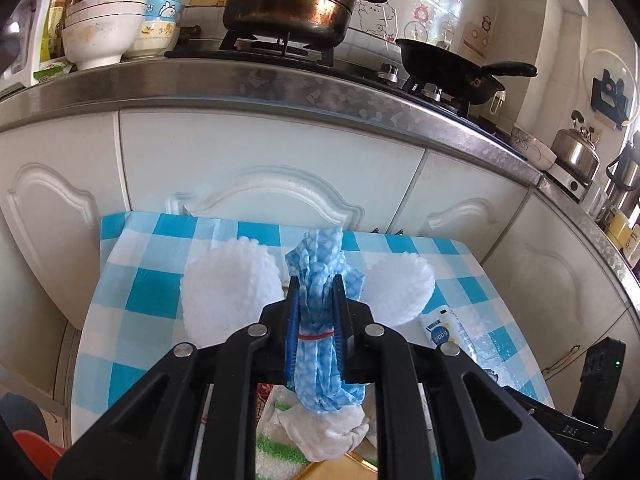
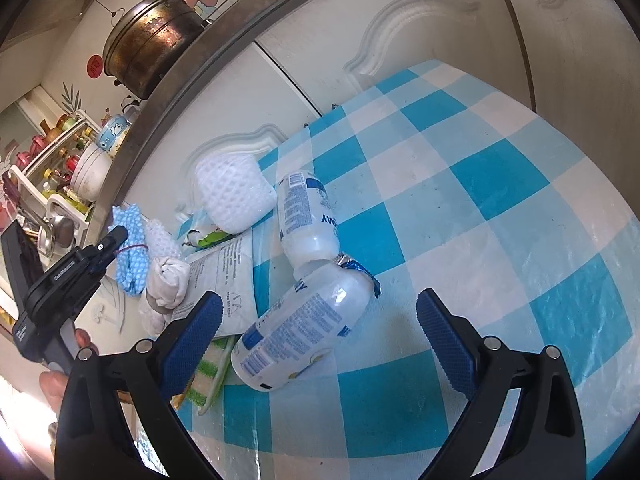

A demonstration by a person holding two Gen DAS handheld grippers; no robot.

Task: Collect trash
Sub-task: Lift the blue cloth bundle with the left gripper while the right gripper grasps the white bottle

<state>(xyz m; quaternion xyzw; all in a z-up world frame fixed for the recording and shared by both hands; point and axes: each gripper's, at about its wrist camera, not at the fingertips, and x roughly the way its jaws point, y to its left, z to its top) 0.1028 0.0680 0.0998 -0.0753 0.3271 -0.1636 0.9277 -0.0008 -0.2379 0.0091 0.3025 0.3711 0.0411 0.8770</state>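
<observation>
Up close, the left hand-held gripper (image 1: 316, 312) clamps a blue cloth bundle (image 1: 320, 292) above the checked surface (image 1: 132, 292). Only the right wrist view shows the right hand-held gripper (image 2: 320, 334) spread apart near two plastic bottles (image 2: 304, 336). At 12 o'clock, white cabinets (image 1: 256, 148), then a pot (image 1: 292, 0).

- The table (image 2: 500, 184) stands against the cabinet doors (image 1: 272, 152), below the counter (image 1: 280, 88).
- On the counter, a pot (image 1: 292, 0) sits on the stove, with bowls (image 1: 100, 28) to its left and a pan (image 1: 448, 70) to its right.
- Two bottles (image 2: 304, 208) lie end to end on the table.
- A foam net (image 2: 232, 196) lies just left of the farther bottle.
- The left gripper (image 1: 316, 292) holds a cloth bundle (image 1: 320, 280) between two foam nets.
</observation>
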